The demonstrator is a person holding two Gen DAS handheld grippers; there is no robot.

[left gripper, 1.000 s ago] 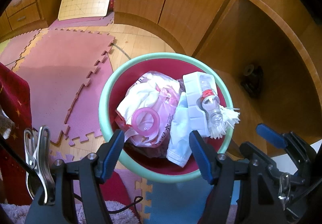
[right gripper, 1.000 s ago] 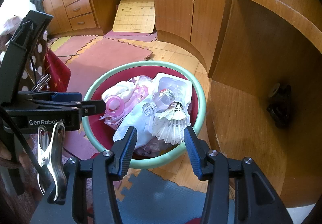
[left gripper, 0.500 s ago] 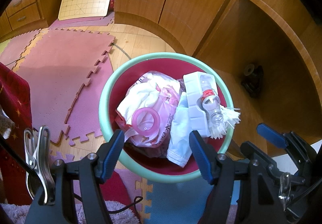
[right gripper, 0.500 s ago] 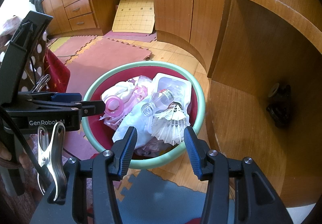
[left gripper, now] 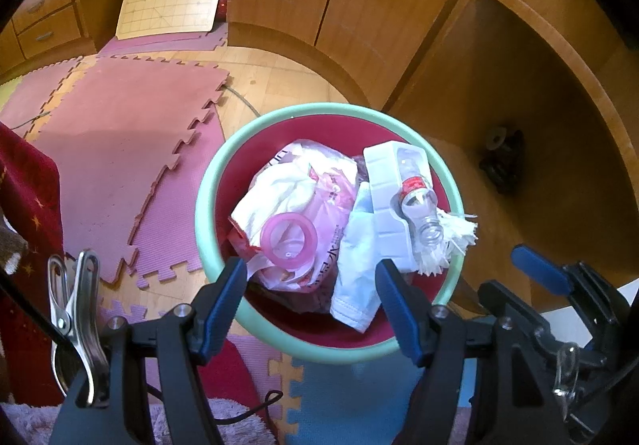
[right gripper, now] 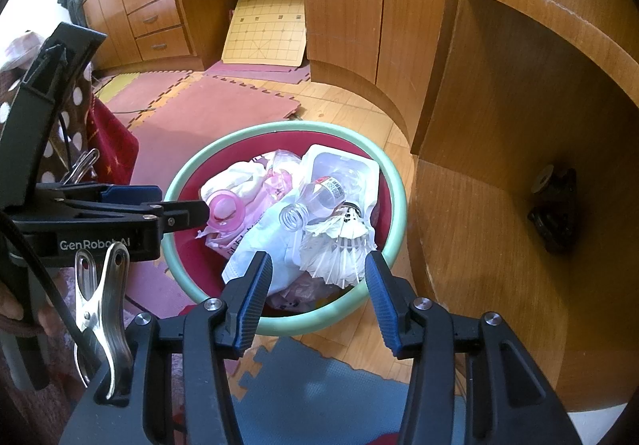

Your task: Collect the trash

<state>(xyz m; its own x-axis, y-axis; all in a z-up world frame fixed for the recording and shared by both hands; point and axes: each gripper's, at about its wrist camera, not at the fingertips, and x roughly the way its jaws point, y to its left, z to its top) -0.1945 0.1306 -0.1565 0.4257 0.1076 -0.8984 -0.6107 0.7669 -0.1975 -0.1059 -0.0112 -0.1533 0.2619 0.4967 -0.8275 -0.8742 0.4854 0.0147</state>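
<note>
Already the trash sits heaped in the green-rimmed bin (right gripper: 393, 181) on the floor: a light, slippery plastic bottle (right gripper: 315, 199), fragile shuttlecocks (right gripper: 339, 249), a limp face mask (left gripper: 357, 265). Both the left gripper (left gripper: 309, 295) and right gripper (right gripper: 317, 291) hover released, empty; the bottle's stiff neck looks the best hold.

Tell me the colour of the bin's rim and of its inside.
The bin has a pale mint-green rim and a dark red inside, clearest in the left wrist view.

"GenRobot.AI" in white on left gripper (right gripper: 187, 211) body. Pink plastic bag (left gripper: 319, 257) has dark printed characters, bottle (right gripper: 319, 197) has red label, both unreadable.
</note>
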